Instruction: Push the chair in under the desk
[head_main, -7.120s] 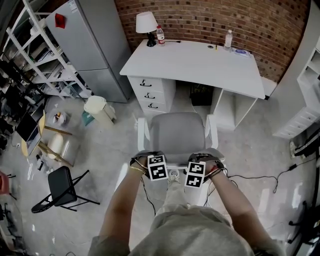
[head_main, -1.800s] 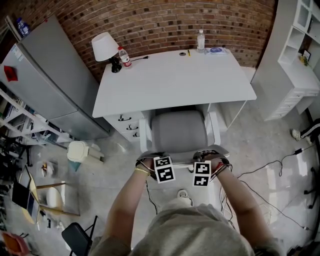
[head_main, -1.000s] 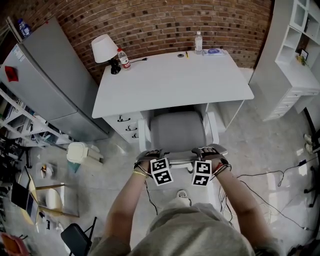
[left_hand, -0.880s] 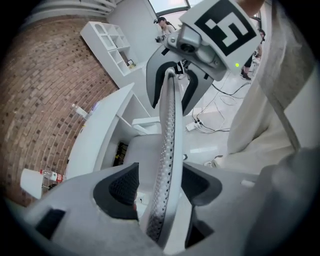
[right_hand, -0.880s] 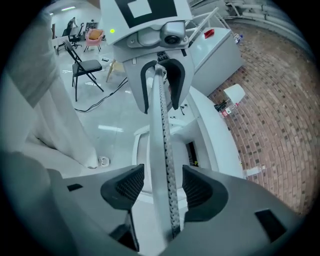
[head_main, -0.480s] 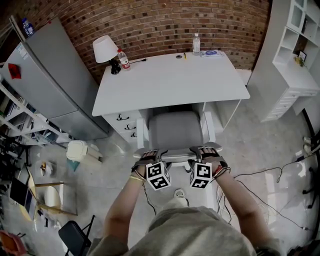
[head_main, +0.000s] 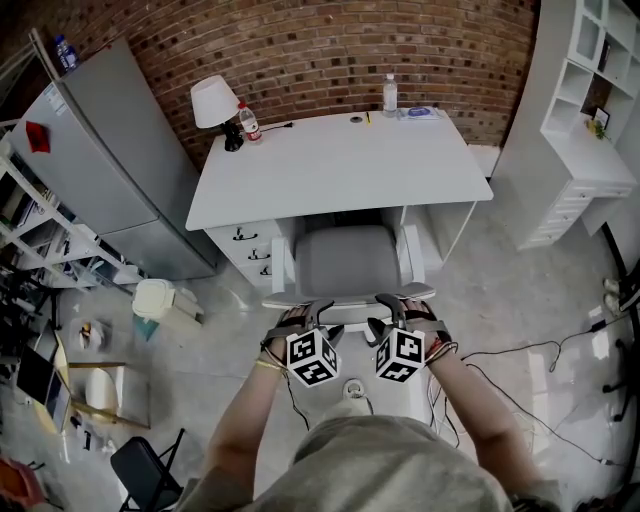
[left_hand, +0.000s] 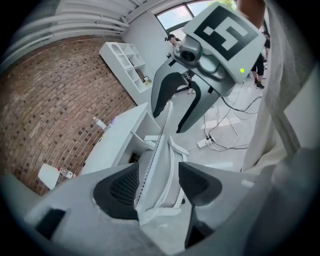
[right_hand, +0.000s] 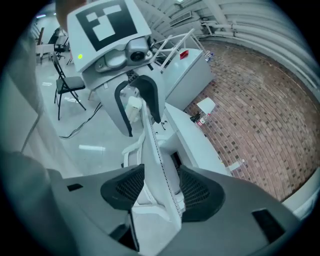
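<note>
Chair (head_main: 350, 260): seat part way under front edge of desk (head_main: 340, 160), back sticking out.
Left tongs (left_hand: 159, 182): wide apart round top of back, not pressing.
Right tongs (right_hand: 161, 192): loose too, by look.
Risk of rolling back out, nothing holding.
Risk of armrest bumping drawers (head_main: 248, 245) on crooked push.
Cables (head_main: 500, 355) on floor near feet: risk of tripping.

Counted: one desk (head_main: 340, 165), one lamp (head_main: 212, 100), one fridge (head_main: 100, 170), one bin (head_main: 155, 300), two chairs (head_main: 345, 262) (head_main: 138, 466), two grippers (head_main: 320, 312) (head_main: 384, 310); two bottles (head_main: 244, 122) (head_main: 389, 95) stood on desk.
</note>
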